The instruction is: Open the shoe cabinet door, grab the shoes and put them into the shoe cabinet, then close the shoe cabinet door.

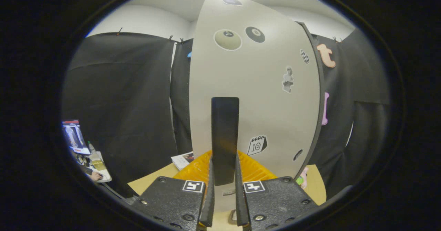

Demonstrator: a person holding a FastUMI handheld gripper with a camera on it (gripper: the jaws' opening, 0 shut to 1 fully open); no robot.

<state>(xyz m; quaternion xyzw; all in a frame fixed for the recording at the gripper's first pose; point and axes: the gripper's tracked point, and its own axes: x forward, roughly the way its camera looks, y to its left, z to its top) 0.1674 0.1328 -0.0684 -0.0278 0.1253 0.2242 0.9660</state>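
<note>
The gripper (224, 179) was seen clenched on the dark upright handle (225, 134) of the shoe cabinet door (255, 86), both fingers pressed against it. Beyond, an orange mat (253, 170) lay on the table (151, 181) below the sticker-covered door.

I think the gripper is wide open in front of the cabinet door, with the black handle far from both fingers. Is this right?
Not quite. In the gripper view the gripper is not wide open: its fingers are closed in on the black handle of the cabinet door, one on each side, and appear to press it. The gripper is indeed in front of the door.
</note>
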